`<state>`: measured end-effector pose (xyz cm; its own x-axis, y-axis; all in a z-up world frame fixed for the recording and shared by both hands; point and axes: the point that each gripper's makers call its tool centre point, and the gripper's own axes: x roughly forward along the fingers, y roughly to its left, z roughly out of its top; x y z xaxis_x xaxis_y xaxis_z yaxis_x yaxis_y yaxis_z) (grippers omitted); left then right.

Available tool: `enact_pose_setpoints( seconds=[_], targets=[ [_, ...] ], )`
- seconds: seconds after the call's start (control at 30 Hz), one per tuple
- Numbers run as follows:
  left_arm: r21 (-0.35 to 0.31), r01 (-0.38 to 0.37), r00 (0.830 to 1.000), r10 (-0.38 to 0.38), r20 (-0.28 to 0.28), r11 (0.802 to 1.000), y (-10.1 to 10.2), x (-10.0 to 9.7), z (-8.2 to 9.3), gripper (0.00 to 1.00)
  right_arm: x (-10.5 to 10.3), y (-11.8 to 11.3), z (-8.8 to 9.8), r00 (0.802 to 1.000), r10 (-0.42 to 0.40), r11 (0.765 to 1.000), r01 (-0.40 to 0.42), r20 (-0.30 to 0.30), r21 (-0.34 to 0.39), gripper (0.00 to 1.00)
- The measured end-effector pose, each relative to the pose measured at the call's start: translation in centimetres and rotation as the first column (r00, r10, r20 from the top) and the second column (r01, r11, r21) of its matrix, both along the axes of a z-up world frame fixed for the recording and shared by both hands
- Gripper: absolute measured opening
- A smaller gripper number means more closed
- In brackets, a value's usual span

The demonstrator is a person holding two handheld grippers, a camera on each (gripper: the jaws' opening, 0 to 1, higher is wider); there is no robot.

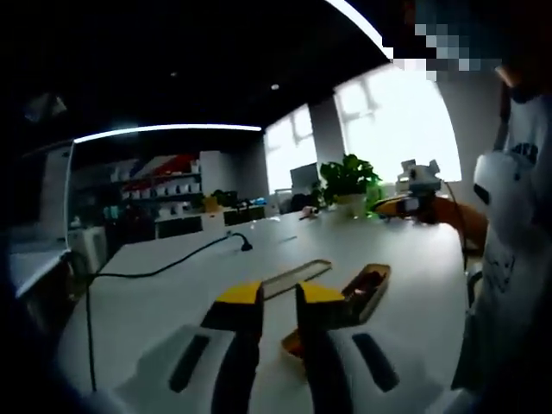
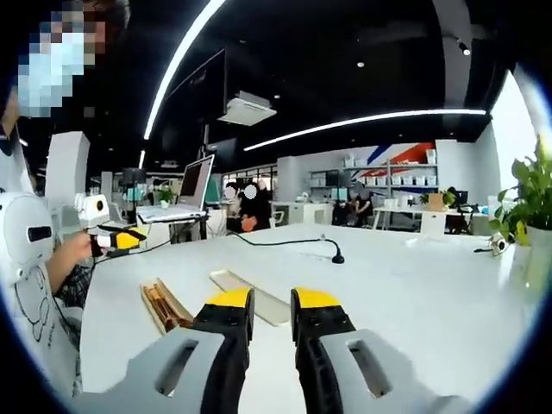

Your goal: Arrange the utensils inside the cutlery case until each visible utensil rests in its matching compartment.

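A narrow wooden cutlery case (image 1: 366, 291) lies on the white table (image 1: 172, 293), with brownish utensils inside that are too small to tell apart. Its flat pale lid (image 1: 297, 280) lies beside it. My left gripper (image 1: 279, 297) hovers above the table short of the case, open, with nothing between its yellow-tipped jaws. In the right gripper view the case (image 2: 164, 306) sits left of the lid (image 2: 252, 298). My right gripper (image 2: 272, 302) is open and empty above the lid's near end. Each gripper shows small in the other's view: right (image 1: 412, 203), left (image 2: 116, 238).
A black cable (image 1: 164, 263) runs across the table to a plug (image 2: 338, 257). A potted plant (image 1: 349, 183) stands at the table's far end. A person in a white shirt (image 1: 517, 224) stands at the table edge. A laptop (image 2: 185, 197) and seated people (image 2: 250, 207) are behind.
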<state>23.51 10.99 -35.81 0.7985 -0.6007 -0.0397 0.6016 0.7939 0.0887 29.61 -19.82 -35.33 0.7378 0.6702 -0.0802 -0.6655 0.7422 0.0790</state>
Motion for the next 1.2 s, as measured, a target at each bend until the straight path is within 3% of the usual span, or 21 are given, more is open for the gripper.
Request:
enact_pose_setpoints(
  seconds=[0.07,0.13,0.2,0.33,0.47,0.5,0.57,0.67,0.77,0.8,0.87,0.93,1.03,1.2],
  targets=[
    [-0.012,-0.016,1.0,0.015,-0.006,1.0,0.5,0.1,0.0,0.15,0.4,-0.3,-0.5,0.992,-0.012,0.995,0.024,-0.124,0.101,0.01],
    [-0.056,-0.035,0.998,0.032,-0.046,0.998,1.1,0.2,-0.1,0.12,0.8,-0.4,0.1,0.988,0.009,0.978,0.023,-0.151,0.207,0.0],
    [-0.072,-0.035,0.998,0.031,-0.055,0.997,1.4,0.4,0.1,0.12,0.9,-0.5,0.0,0.984,0.021,0.972,0.022,-0.177,0.234,0.0],
    [-0.076,-0.043,0.995,0.035,-0.095,0.996,1.7,1.3,0.2,0.13,1.4,-0.5,-0.7,0.984,0.013,0.985,0.019,-0.18,0.173,0.06],
    [-0.063,-0.005,0.989,-0.005,-0.15,0.998,1.2,2.5,0.3,0.14,1.5,0.2,-1.0,0.991,0.047,0.997,-0.04,-0.129,0.062,0.15],
    [-0.031,0.017,0.988,-0.022,-0.153,0.999,0.9,2.7,0.3,0.14,1.5,0.4,-1.0,0.991,0.054,0.998,-0.05,-0.123,0.038,0.16],
    [0.096,0.041,0.991,-0.028,-0.132,0.995,0.7,3.4,0.2,0.14,1.7,0.8,-1.0,0.992,0.069,0.997,-0.071,-0.102,-0.011,0.18],
    [0.299,0.053,0.995,-0.026,-0.095,0.953,0.5,4.9,-0.2,0.15,1.9,1.8,-1.1,0.988,0.118,0.987,-0.128,-0.1,-0.098,0.2],
    [0.391,0.105,0.991,-0.062,-0.121,0.914,-0.5,5.8,-0.6,0.15,2.2,2.7,-1.1,0.982,0.154,0.971,-0.17,-0.109,-0.165,0.2],
    [0.409,0.126,0.988,-0.075,-0.138,0.904,-1.0,6.0,-0.7,0.15,2.1,3.1,-1.3,0.974,0.174,0.962,-0.2,-0.148,-0.185,0.2],
    [0.471,0.206,0.976,-0.142,-0.167,0.858,-2.4,6.0,-0.8,0.16,2.4,3.8,-0.9,0.969,0.202,0.951,-0.228,-0.141,-0.21,0.19],
    [0.543,0.237,0.97,-0.169,-0.173,0.806,-3.0,6.4,-0.8,0.16,2.6,4.3,-0.8,0.965,0.222,0.934,-0.252,-0.141,-0.252,0.19],
    [0.601,0.267,0.963,-0.187,-0.193,0.753,-3.5,7.2,-0.6,0.16,2.7,5.1,-0.8,0.953,0.265,0.902,-0.299,-0.148,-0.312,0.21],
    [0.628,0.311,0.95,-0.214,-0.227,0.713,-4.2,8.4,-0.4,0.17,2.7,6.2,-1.0,0.935,0.317,0.849,-0.353,-0.156,-0.392,0.25]
  ],
)
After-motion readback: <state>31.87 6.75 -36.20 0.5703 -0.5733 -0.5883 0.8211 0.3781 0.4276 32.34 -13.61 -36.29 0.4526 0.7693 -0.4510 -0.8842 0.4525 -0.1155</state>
